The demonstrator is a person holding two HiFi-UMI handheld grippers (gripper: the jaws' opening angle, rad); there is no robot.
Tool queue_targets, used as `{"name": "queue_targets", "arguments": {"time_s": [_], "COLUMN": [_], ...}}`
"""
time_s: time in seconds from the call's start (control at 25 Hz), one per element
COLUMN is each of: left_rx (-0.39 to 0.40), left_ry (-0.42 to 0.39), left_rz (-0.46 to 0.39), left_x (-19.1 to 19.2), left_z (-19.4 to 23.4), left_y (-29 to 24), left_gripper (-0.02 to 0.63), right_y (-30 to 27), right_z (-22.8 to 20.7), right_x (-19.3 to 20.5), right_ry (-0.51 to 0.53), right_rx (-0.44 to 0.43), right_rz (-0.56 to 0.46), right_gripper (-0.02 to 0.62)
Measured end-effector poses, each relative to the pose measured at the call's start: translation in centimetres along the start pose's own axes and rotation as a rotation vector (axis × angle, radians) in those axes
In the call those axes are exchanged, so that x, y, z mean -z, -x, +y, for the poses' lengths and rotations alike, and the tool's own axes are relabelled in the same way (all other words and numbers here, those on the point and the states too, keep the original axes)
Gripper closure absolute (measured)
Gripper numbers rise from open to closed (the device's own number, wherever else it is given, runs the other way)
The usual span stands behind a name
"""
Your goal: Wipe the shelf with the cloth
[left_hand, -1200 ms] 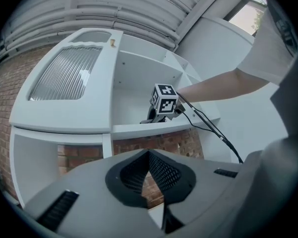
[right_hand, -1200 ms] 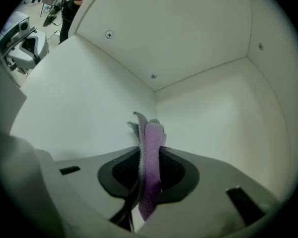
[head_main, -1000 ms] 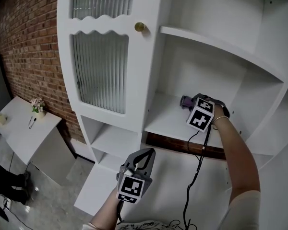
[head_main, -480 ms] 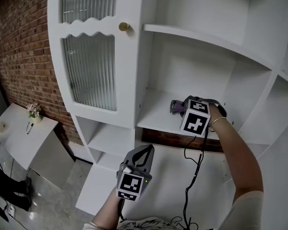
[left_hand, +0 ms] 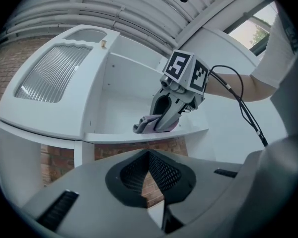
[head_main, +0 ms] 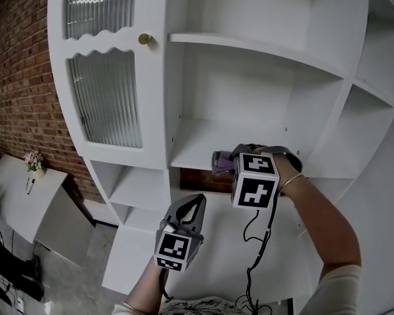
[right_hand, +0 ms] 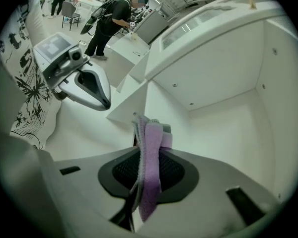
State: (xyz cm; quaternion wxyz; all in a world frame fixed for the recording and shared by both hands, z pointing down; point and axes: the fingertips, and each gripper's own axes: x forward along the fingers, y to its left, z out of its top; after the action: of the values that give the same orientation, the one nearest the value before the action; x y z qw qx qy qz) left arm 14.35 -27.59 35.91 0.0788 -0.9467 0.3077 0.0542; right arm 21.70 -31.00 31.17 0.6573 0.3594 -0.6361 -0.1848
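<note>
Right gripper [head_main: 233, 166] jaws clamped on cloth [head_main: 219, 162], resting on shelf [head_main: 190, 151] near front edge; left gripper [head_main: 196, 202] jaws closed, empty (idle below). Risk: thin pinch, so friction could drag cloth loose mid-wipe

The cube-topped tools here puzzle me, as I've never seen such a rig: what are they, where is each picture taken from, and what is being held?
A person holds a two-jaw gripper in each hand; the marker cubes are part of them. The head view comes from a camera on the person's head; each gripper view comes from a camera riding on that gripper, looking along its jaws. The right gripper is shut on a purple cloth and holds it on the white shelf, near the front edge. The left gripper hangs lower, jaws together, holding nothing.
</note>
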Motion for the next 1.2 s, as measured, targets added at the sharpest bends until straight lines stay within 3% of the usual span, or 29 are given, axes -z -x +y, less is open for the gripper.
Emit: {"name": "queue_targets", "arguments": {"time_s": [0.24, 0.44, 0.56, 0.76, 0.84, 1.2], "left_rx": [0.052, 0.078, 0.082, 0.082, 0.078, 0.045], "left_ry": [0.014, 0.000, 0.004, -0.006, -0.016, -0.044], "left_rz": [-0.003, -0.009, -0.003, -0.002, 0.000, 0.006], "left_x": [-0.4, -0.5, -0.2, -0.2, -0.2, 0.5], "left_z": [-2.8, -4.5, -4.9, -4.9, -4.5, -1.6], "left_y": [0.2, 0.2, 0.1, -0.6, -0.9, -3.0], "left_gripper": [0.591, 0.591, 0.591, 0.591, 0.591, 0.591], "right_y": [2.4, 4.0, 4.3, 3.0, 1.8, -5.2], "right_z": [3.1, 2.4, 0.8, -5.0, -6.8, -12.5], "right_x": [0.8, 3.0, 4.9, 8.5, 9.5, 13.9], "right_ry": [-0.004, -0.027, -0.047, -0.042, -0.018, 0.007], "right_rx": [-0.045, -0.003, 0.047, 0.271, 0.321, 0.314], "right_rz": [0.001, 0.018, 0.037, 0.109, 0.143, 0.242], "right_gripper": [0.515, 0.515, 0.515, 0.515, 0.515, 0.514]}}
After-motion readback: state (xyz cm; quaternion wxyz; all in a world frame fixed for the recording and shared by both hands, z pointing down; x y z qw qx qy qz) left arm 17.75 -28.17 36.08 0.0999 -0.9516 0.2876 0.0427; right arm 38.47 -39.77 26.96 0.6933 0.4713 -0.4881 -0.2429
